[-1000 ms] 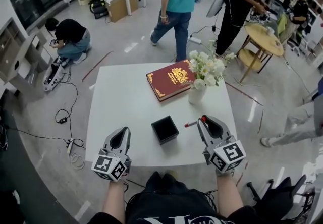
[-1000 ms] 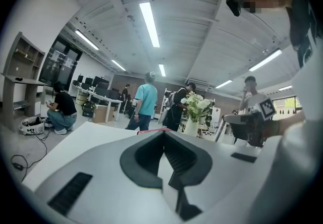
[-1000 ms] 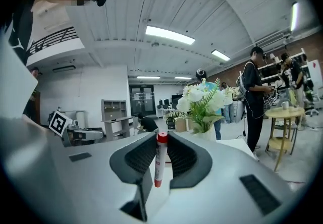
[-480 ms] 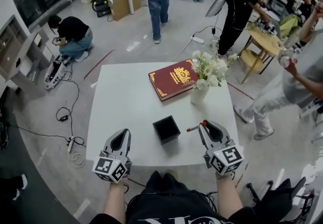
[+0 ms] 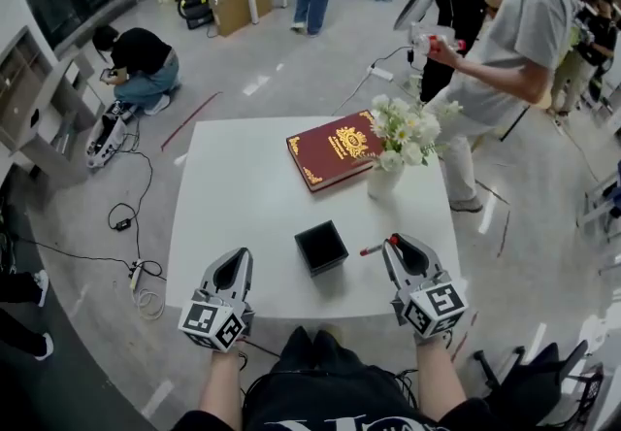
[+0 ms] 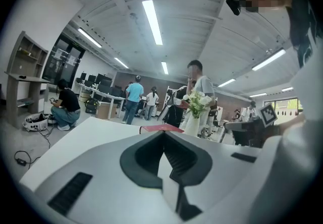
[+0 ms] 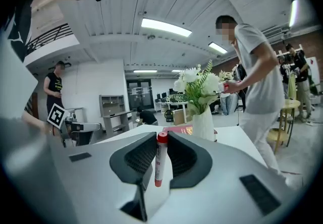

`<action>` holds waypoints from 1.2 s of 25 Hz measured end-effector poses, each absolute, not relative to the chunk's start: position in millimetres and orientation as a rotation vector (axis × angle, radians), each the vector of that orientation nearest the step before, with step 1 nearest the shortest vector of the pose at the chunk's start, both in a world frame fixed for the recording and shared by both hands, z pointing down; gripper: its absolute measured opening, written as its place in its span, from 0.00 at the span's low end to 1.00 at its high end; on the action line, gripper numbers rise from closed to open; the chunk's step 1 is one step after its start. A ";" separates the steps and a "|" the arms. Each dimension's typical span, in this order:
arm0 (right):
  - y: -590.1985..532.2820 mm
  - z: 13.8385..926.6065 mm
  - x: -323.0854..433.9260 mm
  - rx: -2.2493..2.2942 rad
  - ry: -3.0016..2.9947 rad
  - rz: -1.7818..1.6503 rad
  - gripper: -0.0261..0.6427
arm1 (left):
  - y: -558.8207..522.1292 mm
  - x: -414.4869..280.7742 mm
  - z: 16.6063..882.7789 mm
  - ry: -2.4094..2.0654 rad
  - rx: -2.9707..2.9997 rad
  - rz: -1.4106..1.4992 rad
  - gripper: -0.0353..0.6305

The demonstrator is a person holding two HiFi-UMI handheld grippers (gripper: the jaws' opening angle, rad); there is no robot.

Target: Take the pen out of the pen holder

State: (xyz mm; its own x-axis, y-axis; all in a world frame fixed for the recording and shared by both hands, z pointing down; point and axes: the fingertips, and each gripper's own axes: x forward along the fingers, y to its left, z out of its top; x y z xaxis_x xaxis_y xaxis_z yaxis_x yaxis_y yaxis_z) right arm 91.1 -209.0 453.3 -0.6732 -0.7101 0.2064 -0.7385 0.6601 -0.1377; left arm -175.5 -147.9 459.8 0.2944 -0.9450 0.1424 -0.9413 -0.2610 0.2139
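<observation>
A black square pen holder point(image 5: 321, 247) stands on the white table point(image 5: 243, 196), near its front edge; it looks empty. My right gripper point(image 5: 391, 244) is to the right of the holder, shut on a white pen with a red cap point(image 5: 375, 248) point(image 7: 160, 157) that lies crosswise between its fingertips, low over the table. The pen's red end points left toward the holder. My left gripper point(image 5: 238, 254) point(image 6: 162, 134) hovers at the table's front left with its jaws shut and nothing between them.
A red book with gold print point(image 5: 336, 149) lies at the back of the table. Beside it a white vase of white flowers point(image 5: 386, 167) point(image 7: 204, 117) stands at the back right. A person in a grey shirt point(image 5: 505, 60) walks close behind the table; others are farther off.
My right gripper has sunk slightly with the pen. The left gripper has stayed put. A person in a grey shirt has walked in behind the table from the right.
</observation>
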 end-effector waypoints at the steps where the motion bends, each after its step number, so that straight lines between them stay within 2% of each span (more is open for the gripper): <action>1: -208.9 453.6 91.0 1.201 -2.737 0.318 0.16 | -148.2 -175.2 460.1 -1.724 2.308 -0.021 0.06; 30: -211.2 452.4 97.3 1.232 -2.742 0.330 0.16 | -152.9 -171.6 457.1 -1.717 2.325 -0.020 0.06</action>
State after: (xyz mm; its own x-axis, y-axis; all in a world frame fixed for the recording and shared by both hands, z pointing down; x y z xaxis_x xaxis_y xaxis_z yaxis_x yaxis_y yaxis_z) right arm 97.3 -211.2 452.4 -0.6624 -0.7233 0.1951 -0.7490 0.6456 -0.1492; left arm -171.6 -152.9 457.1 0.3055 -0.9424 0.1366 -0.9388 -0.2742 0.2084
